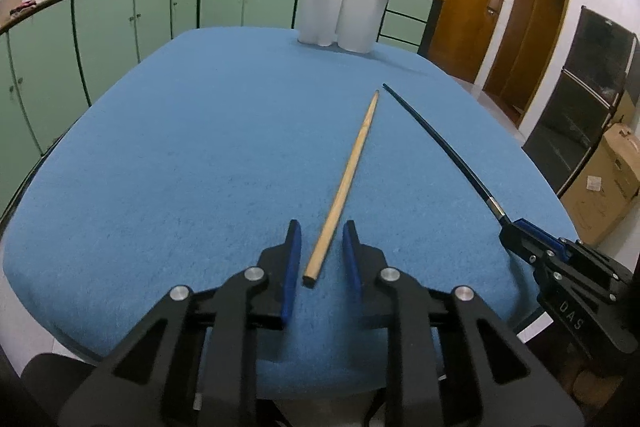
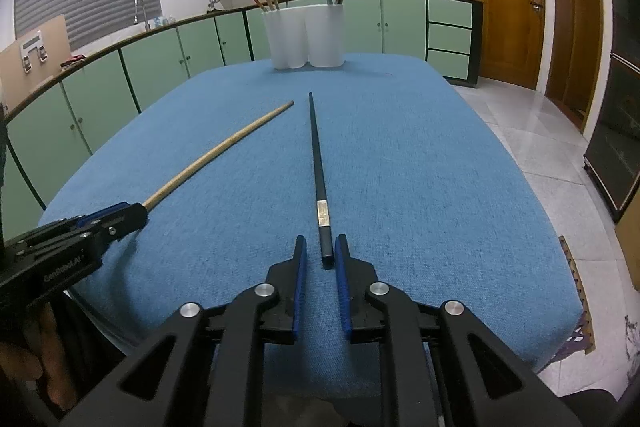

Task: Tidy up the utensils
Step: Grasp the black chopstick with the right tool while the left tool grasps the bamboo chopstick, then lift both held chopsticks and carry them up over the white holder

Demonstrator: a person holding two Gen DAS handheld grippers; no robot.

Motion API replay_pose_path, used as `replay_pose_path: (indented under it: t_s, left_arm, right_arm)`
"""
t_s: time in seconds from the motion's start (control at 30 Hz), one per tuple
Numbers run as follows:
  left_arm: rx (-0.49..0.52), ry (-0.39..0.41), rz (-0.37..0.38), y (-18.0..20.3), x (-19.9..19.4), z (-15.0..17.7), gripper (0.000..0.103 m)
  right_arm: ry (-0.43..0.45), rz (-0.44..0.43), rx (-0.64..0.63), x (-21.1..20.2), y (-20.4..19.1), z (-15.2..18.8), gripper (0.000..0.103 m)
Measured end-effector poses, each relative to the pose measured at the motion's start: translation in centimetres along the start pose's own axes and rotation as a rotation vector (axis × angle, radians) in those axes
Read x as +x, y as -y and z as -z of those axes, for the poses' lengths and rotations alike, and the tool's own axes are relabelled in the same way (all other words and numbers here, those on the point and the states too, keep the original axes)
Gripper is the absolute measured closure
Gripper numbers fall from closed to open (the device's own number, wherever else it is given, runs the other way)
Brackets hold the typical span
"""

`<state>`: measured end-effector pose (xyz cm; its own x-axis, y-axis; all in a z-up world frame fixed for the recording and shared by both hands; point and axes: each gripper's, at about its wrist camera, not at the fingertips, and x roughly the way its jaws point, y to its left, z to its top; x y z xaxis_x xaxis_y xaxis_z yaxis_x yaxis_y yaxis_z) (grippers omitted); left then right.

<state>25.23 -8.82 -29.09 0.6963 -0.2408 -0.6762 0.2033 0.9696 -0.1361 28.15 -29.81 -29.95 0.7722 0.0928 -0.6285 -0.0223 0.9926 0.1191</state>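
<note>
**Chopsticks bracketed at the near edge of the blue surface**

Chopsticks are seen differently by the two cameras. In the left wrist view the wooden chopstick (image 1: 346,183) runs straight ahead from between the fingers of the left gripper (image 1: 321,233), while the black chopstick (image 1: 440,147) curves off toward the right edge, its near end hidden by the right gripper (image 1: 516,231). In the right wrist view the roles are reversed: the black chopstick (image 2: 319,179), marked by a pale band near its thick end, lies between the fingers of the right gripper (image 2: 321,247), and the left gripper (image 2: 120,215) is seen side-on at the near left edge, with a hand partly visible behind it.

Both grippers are held apart, each with the thick end of a chopstick in the gap. Contact between the blue pads and either stick cannot be told; a gap is visible beside each.

Both sticks lie flat on the blue cloth-covered surface (image 1: 180,147), tips converging toward the far edge. At that far edge a white multi-compartment holder (image 2: 306,35) stands, with several chopsticks already upright in it. Green kitchen cabinets (image 1: 120,27) are seen beyond the surface.
</note>
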Motion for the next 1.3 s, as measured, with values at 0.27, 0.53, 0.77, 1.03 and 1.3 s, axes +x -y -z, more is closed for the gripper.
replay_pose_path:
  t_s: [0.27,0.53,0.77,1.03,1.3]
  left_arm:
    - [-0.09,0.03,-0.083,-1.1,-0.4,0.1,0.098]
    - [-0.123,0.036,-0.118,-0.7,-0.5,0.4,0.095]
    - [-0.091,0.03,-0.134,-0.4,-0.4,0.3,0.067]
    - [-0.078,0.015,-0.099,-0.6,-0.5,0.0,0.097]
    - [-0.074,0.071,-0.092,-1.2,-4.4,-2.3,0.097]
  right_arm:
    - [0.002,0.003,0.0,0.0,-0.1,0.0,0.088]
    - [0.002,0.005,-0.004,0.0,-0.3,0.0,0.087]
    - [0.0,0.007,-0.006,0.0,-0.4,0.0,0.087]
    - [-0.008,0.001,-0.011,-0.1,-0.7,-0.2,0.096]
    - [0.057,-0.017,0.007,-3.4,-0.8,-2.1,0.096]
